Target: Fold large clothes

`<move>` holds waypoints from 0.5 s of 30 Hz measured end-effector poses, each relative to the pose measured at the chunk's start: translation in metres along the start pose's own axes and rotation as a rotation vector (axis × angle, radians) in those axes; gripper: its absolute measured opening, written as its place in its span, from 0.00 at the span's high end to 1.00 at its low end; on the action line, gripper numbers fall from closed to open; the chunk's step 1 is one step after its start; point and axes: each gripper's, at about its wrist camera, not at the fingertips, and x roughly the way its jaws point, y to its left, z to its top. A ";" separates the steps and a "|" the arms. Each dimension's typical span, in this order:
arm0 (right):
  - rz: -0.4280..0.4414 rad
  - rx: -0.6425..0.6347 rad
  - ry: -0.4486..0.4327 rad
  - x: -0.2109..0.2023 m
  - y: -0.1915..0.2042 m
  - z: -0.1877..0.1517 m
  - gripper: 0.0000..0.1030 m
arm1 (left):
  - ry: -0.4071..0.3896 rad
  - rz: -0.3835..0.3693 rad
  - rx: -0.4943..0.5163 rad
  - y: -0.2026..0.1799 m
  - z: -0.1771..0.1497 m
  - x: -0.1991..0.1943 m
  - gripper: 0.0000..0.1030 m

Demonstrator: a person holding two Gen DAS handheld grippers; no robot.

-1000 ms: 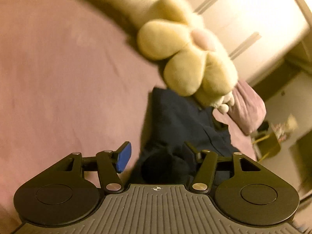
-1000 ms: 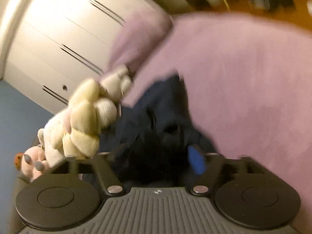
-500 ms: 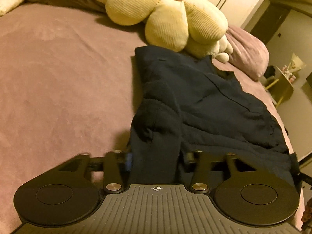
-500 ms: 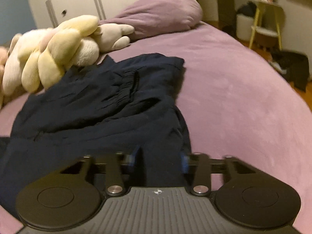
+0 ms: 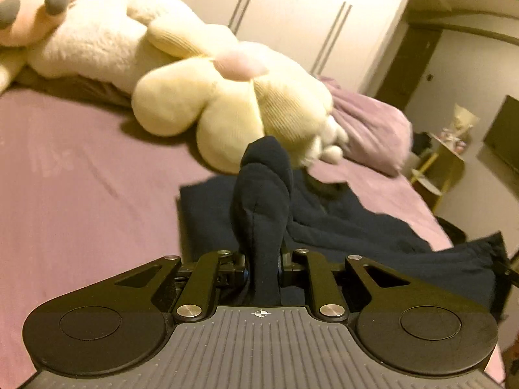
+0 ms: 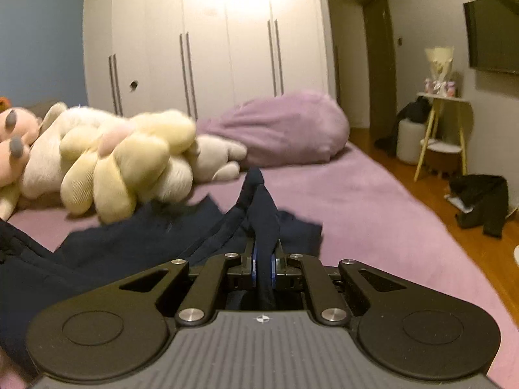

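A dark navy garment [image 5: 356, 230] lies spread on a purple bed [image 5: 81, 178]. My left gripper [image 5: 262, 264] is shut on a thick bunched fold of it, and the cloth stands up between the jaws. In the right wrist view the same garment [image 6: 136, 243] spreads to the left. My right gripper [image 6: 263, 267] is shut on a thin edge of it, and the cloth rises in a peak in front of the blue pads [image 6: 254, 267].
Big cream plush toys [image 5: 227, 103] lie at the head of the bed, just beyond the garment, with a purple pillow [image 6: 279, 129] beside them. White wardrobes [image 6: 211, 48] stand behind. A yellow-legged side table [image 6: 441, 136] and dark clothes on the wooden floor [image 6: 480, 201] are to the right.
Both grippers have closed on the garment and lifted their holds. The views have tilted up from the bed toward the wardrobes.
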 end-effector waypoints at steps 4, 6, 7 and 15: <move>-0.068 0.026 0.023 0.044 0.002 0.010 0.93 | 0.012 0.074 0.028 -0.007 -0.003 0.043 0.79; -0.078 0.037 0.055 0.067 0.001 0.007 0.93 | 0.050 0.101 0.039 -0.006 -0.015 0.063 0.73; -0.083 0.045 0.081 0.080 -0.001 0.003 0.92 | 0.072 0.116 0.037 -0.005 -0.020 0.070 0.70; -0.075 0.039 0.229 0.125 -0.011 -0.031 0.80 | 0.144 0.033 0.025 0.010 -0.033 0.079 0.81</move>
